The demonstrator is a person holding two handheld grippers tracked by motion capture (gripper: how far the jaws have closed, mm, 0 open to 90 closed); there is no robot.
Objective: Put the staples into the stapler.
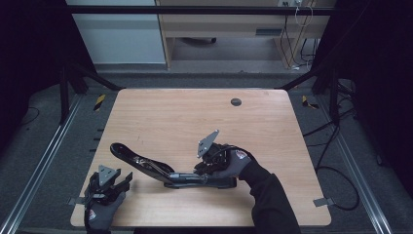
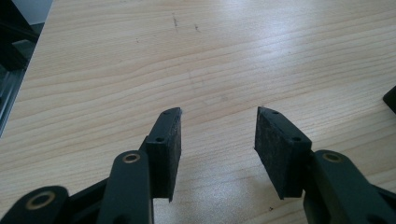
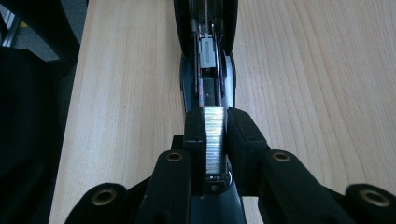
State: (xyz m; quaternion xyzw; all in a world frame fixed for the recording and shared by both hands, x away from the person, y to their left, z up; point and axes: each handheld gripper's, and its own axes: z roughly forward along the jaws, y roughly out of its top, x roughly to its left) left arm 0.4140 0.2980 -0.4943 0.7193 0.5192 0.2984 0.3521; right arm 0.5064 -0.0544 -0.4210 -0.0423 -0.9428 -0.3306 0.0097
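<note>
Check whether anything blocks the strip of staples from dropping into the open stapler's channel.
Nothing visible does. The right claw holds the strip of staples directly over the stapler, whose lid is swung open, and the channel ahead looks clear.

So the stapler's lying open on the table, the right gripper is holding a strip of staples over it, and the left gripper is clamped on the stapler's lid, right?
Not quite: the left gripper holds nothing. The left gripper view shows its jaws open over bare table. The rest stands: the right gripper pinches the strip of staples above the open stapler.
</note>
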